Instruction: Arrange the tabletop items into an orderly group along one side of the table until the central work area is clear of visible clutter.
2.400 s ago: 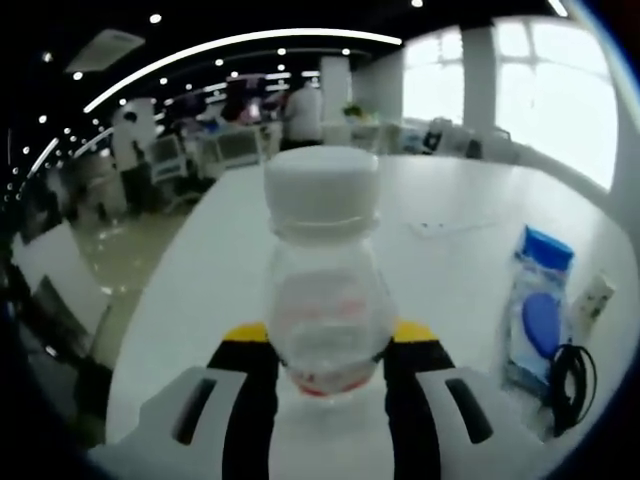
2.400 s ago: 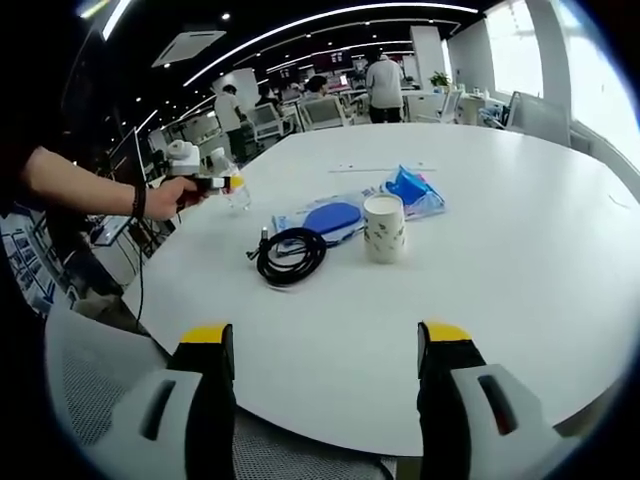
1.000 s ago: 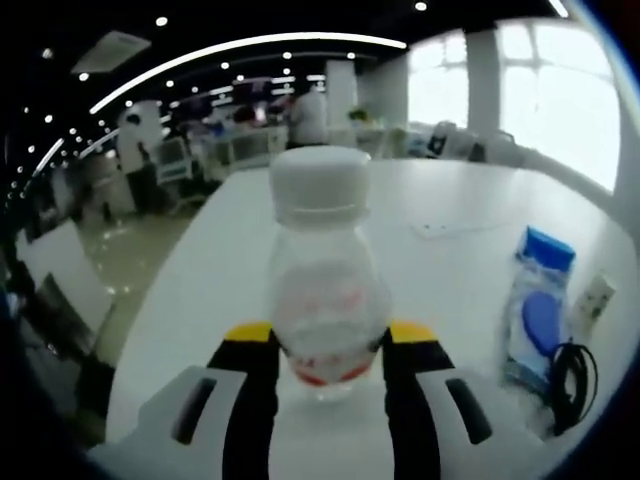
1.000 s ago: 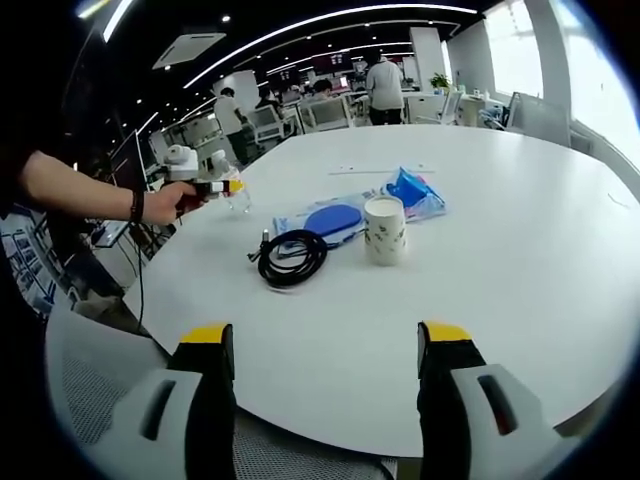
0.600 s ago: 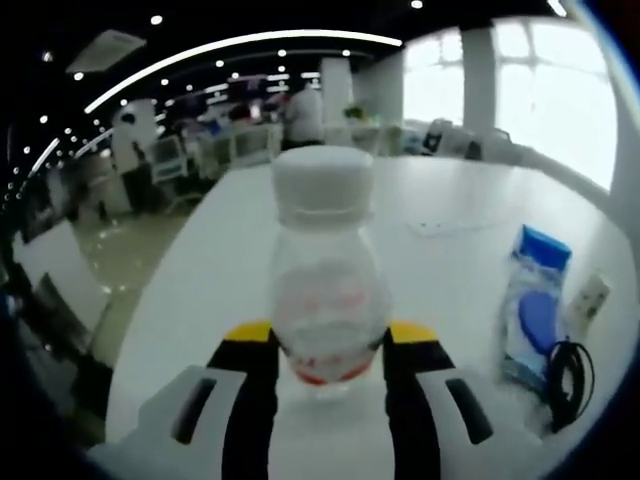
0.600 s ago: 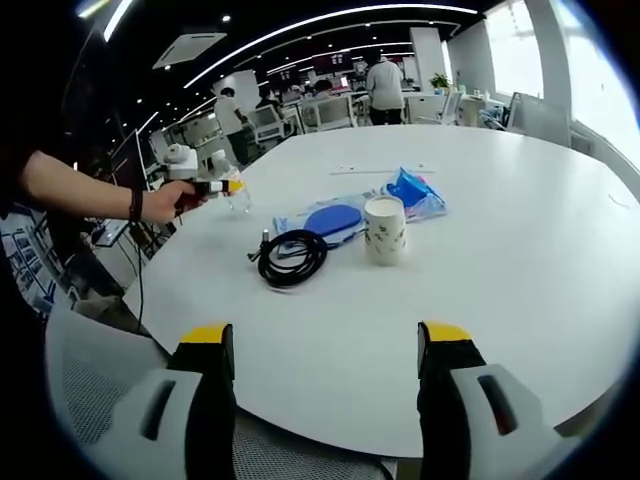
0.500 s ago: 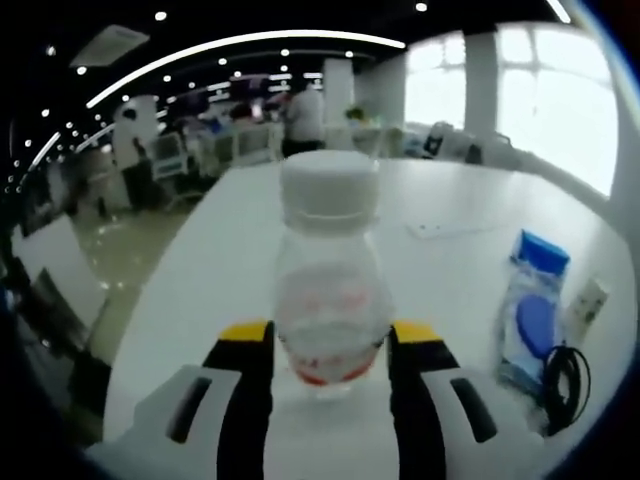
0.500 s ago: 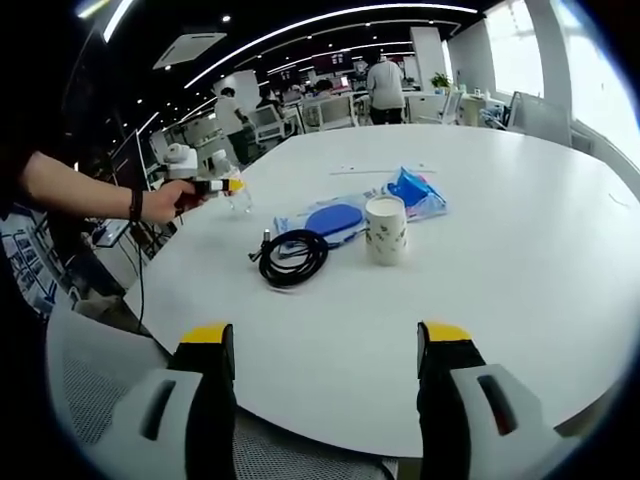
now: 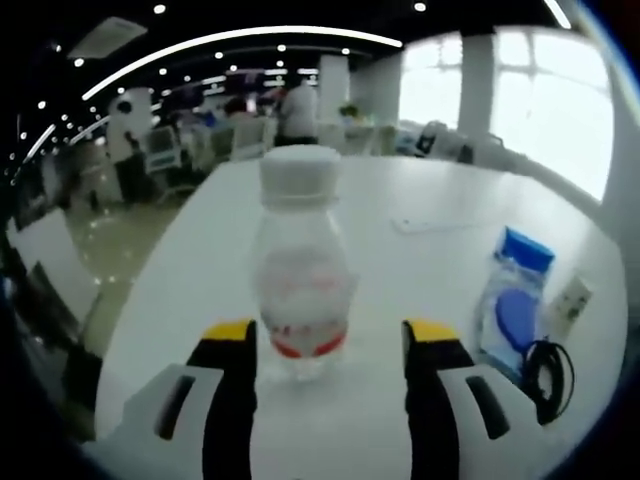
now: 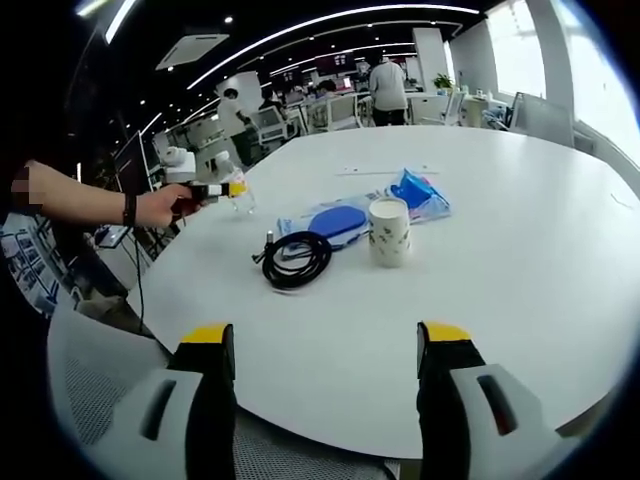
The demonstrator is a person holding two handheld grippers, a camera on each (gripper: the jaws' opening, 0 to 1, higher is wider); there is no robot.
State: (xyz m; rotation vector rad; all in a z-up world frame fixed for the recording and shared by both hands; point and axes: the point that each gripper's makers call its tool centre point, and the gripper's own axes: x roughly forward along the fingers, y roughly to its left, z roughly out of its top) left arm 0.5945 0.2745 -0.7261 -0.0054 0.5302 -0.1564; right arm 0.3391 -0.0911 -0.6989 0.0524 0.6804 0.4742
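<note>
In the left gripper view, the left gripper has its two yellow-tipped jaws spread apart. The small clear plastic bottle with a white cap and red label stands upright between them, close to the left jaw, with a gap on the right. It looks let go and rests on the big white round table, near the table's edge.

To do this step well, I think the left gripper should back straight out and low, so no jaw bumps the bottle and tips it. Then it can go for the next thing and set it just beside the bottle.

In the right gripper view, the right gripper hangs wide open over the near edge of the table, holding nothing. Farther off lies the black coiled cable. Just past it are the white patterned cup and the clear bag with a blue round thing inside. They sit in the middle, well apart from the bottle.

The left gripper view is blurry. I cannot read the label. What is in the bag is hard to tell. The bottle is tiny in the right gripper view.
</note>
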